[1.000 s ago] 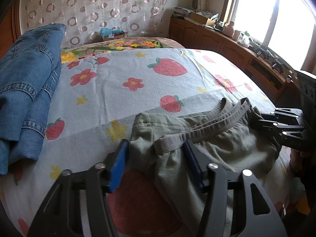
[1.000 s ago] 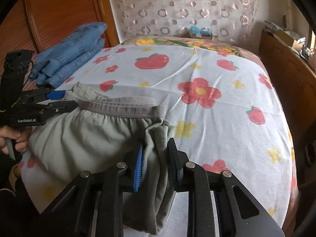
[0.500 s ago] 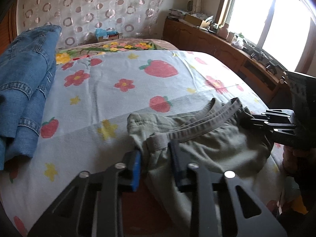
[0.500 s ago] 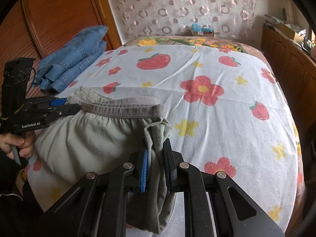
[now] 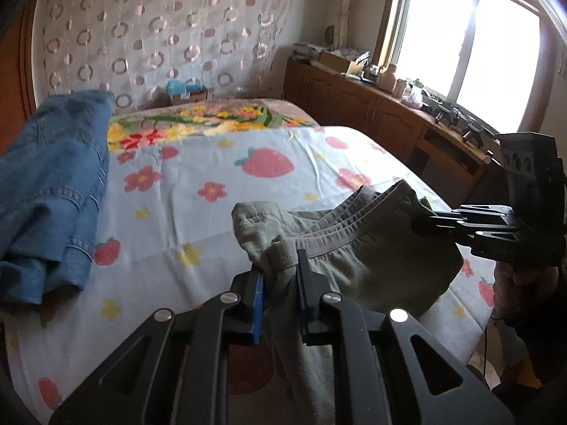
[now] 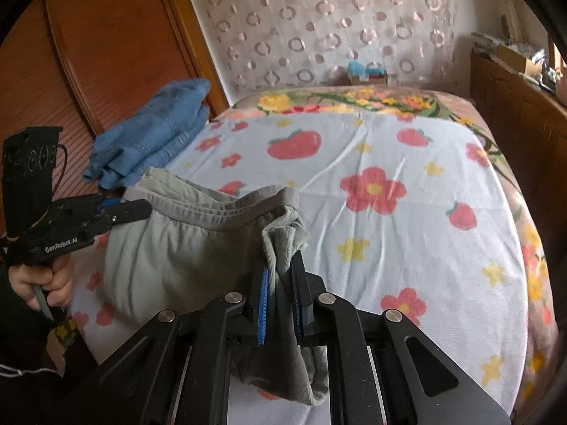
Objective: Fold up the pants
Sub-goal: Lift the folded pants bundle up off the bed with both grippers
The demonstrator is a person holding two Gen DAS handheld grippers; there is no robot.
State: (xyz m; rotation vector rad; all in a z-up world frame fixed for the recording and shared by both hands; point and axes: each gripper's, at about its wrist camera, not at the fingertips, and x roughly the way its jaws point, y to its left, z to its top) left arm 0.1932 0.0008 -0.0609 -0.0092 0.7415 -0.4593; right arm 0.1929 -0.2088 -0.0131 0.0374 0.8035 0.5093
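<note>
The grey-green pants (image 5: 358,258) are held by the waistband above the bed (image 6: 407,233). The left tongs (image 5: 280,285) are closing, clamped on one corner of the waistband. The right tongs (image 6: 281,288) are closing, clamped on the other.

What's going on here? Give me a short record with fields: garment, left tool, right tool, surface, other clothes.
garment: grey-green pants, waistband stretched between both tools
left tool: left gripper, closing on one waistband corner
right tool: right gripper, closing on the other corner
surface: strawberry-print bedspread
other clothes: folded jeans lying apart, untouched
</note>
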